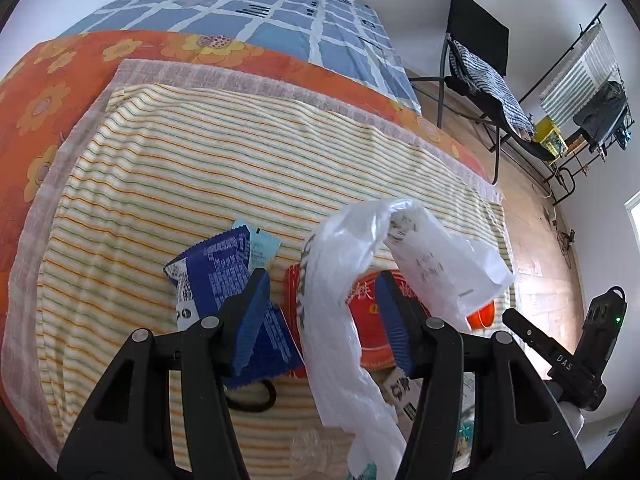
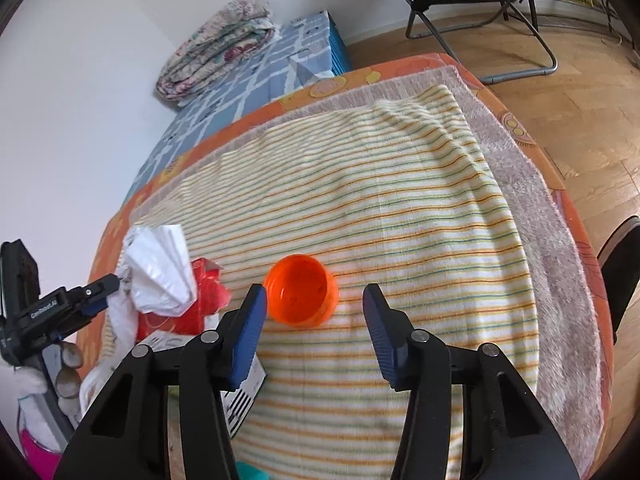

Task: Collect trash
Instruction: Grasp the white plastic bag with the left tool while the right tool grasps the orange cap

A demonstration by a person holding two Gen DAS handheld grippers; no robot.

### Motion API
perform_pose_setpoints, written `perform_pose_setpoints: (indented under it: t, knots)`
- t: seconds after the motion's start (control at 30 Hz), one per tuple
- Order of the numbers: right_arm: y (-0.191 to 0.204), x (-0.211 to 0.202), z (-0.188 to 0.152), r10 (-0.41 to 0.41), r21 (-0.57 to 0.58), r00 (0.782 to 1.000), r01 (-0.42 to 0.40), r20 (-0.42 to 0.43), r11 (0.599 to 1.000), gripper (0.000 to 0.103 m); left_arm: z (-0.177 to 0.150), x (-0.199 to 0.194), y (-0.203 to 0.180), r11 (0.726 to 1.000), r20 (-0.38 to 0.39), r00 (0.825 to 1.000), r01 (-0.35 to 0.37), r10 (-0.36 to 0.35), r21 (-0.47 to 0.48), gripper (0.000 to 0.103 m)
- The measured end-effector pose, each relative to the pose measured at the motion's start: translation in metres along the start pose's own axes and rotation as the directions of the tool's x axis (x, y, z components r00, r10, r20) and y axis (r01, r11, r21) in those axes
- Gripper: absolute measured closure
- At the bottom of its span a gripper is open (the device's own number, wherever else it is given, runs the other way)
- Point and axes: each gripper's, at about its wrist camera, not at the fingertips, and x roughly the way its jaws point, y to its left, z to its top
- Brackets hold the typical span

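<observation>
My left gripper [image 1: 324, 312] is open over the striped blanket [image 1: 180, 168]. A white plastic bag [image 1: 340, 280] runs up between its fingers and drapes over the right one; the left pad stands apart from it. Under it lie a blue snack wrapper [image 1: 216, 280], a pale blue slip [image 1: 262, 248] and a red packet [image 1: 370, 320]. My right gripper [image 2: 316, 304] is open, with an upright orange cup [image 2: 300, 296] just past its fingertips, close to the left pad and apart from the right one. The bag [image 2: 160, 272] and the left gripper [image 2: 106, 286] show at that view's left.
A black hair tie [image 1: 256, 400] and a white barcoded box [image 2: 244, 396] lie near the blanket's front edge. The bed drops to a wooden floor [image 2: 560, 112] on the right, where a folding chair [image 1: 476, 64] and a drying rack [image 1: 580, 92] stand. A folded quilt [image 2: 216, 48] lies by the wall.
</observation>
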Motion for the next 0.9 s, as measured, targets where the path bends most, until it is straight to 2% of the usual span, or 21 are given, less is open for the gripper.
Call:
perform_pose_setpoints:
  t: [0.07, 0.2, 0.27, 0.3, 0.37, 0.43, 0.47, 0.53, 0.6, 0.9]
  knots:
    - [-0.001, 0.006, 0.002, -0.004, 0.006, 1.000, 0.004, -0.014, 1.000, 0.066, 0.001, 0.004, 0.001, 1.000, -0.005, 1.000, 0.002, -0.002, -0.002, 0.047]
    - [-0.003, 0.017, 0.005, -0.032, 0.007, 0.999, 0.032, -0.023, 0.999, 0.068, 0.001, 0.010, 0.001, 1.000, -0.017, 1.000, 0.002, -0.002, -0.002, 0.047]
    - [-0.005, 0.022, 0.006, -0.046, 0.013, 0.999, 0.046, -0.029, 0.999, 0.082, 0.001, 0.012, 0.000, 1.000, -0.016, 1.000, -0.001, 0.001, -0.001, 0.047]
    - [-0.006, 0.024, 0.007, -0.050, 0.015, 0.998, 0.051, -0.032, 0.999, 0.085, 0.002, 0.013, 0.000, 1.000, -0.014, 1.000, -0.002, 0.002, -0.001, 0.047]
    - [-0.008, 0.027, 0.007, -0.057, 0.025, 0.998, 0.058, -0.038, 0.998, 0.091, 0.002, 0.014, 0.001, 1.000, -0.010, 1.000, -0.005, 0.005, -0.009, 0.051]
    - [-0.010, 0.026, 0.007, -0.059, 0.032, 0.998, 0.060, -0.033, 0.998, 0.095, 0.003, 0.015, 0.003, 1.000, -0.011, 1.000, 0.004, -0.004, -0.030, 0.064]
    - [-0.010, 0.026, 0.006, -0.061, 0.032, 0.998, 0.062, -0.031, 0.998, 0.097, 0.003, 0.015, 0.004, 0.999, -0.012, 1.000, 0.009, -0.009, -0.040, 0.066]
    - [-0.011, 0.024, 0.006, -0.072, 0.029, 0.997, 0.072, -0.023, 0.997, 0.098, 0.003, 0.014, 0.004, 0.999, -0.002, 1.000, 0.004, -0.004, -0.045, 0.074]
    - [-0.011, 0.021, 0.005, -0.072, 0.030, 0.997, 0.072, -0.014, 0.997, 0.099, 0.003, 0.012, 0.003, 0.999, 0.012, 1.000, 0.003, -0.002, -0.041, 0.078]
    - [-0.010, 0.006, 0.005, -0.077, 0.014, 0.997, 0.076, 0.022, 0.997, 0.100, 0.006, -0.014, -0.002, 0.999, 0.088, 0.996, 0.016, -0.014, -0.031, 0.084]
